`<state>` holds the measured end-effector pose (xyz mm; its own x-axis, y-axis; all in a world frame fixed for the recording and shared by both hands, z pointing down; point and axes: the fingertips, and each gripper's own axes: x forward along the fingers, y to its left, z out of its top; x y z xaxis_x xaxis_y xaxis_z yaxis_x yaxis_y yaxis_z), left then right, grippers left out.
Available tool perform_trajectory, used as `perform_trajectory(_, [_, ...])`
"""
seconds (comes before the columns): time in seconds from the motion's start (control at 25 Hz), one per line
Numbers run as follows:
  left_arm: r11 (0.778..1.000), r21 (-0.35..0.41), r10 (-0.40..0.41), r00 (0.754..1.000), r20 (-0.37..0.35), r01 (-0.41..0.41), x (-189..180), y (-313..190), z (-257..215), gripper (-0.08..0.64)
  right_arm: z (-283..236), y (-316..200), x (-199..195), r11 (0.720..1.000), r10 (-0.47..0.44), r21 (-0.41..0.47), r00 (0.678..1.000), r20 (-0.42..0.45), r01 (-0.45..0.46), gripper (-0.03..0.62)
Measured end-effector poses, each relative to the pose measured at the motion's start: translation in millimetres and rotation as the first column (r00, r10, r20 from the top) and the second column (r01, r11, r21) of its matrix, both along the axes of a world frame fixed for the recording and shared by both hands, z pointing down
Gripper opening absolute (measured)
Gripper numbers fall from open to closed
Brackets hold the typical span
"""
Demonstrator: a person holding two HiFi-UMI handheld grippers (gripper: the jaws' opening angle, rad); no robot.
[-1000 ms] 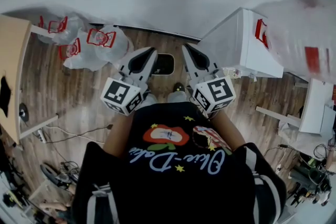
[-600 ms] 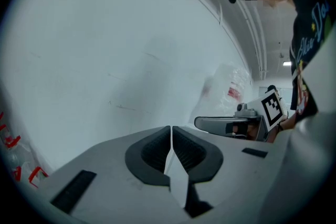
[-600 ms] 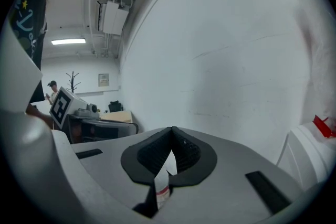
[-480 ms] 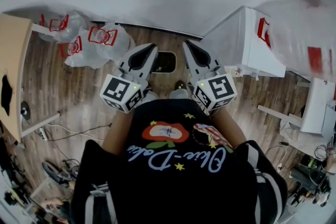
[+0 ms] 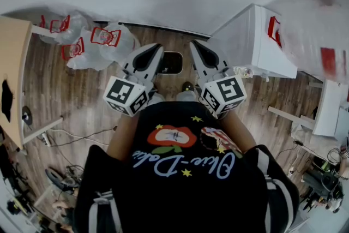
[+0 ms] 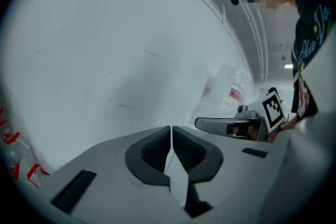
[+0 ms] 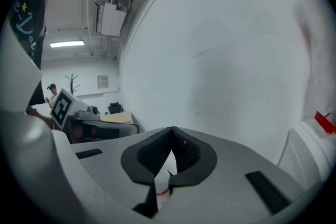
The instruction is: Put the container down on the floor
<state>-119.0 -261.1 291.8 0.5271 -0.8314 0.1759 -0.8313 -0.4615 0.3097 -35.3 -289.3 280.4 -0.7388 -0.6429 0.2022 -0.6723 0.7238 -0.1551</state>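
Observation:
In the head view a small dark container with a pale rim lies on the wooden floor just ahead of the person's white shoes. My left gripper and right gripper are held side by side above it, one on each side, pointing at the white wall. Both are shut, their pads meeting with nothing pressed between them: the left gripper in its own view, the right gripper in its own. Each gripper view faces the wall, so the container is hidden there. The right gripper also shows in the left gripper view.
White plastic bags with red print lie on the floor at the left by the wall. A white cabinet stands at the right. A wooden tabletop edge is at far left, with cables below it.
Both grippers have drifted very slightly up the head view along with the whole picture. Their jaws stay shut and the container keeps its place between them.

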Motion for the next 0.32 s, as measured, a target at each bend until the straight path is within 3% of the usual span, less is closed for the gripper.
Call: perform_trajectory(0.32, [1.000,0.002,-0.010,1.000,0.003,0.010,-6.8,-0.9,-0.6,0.011,-1.0,-2.5,-1.6,1.000,0.010,0.005,1.000,0.002,-0.010,-0.002])
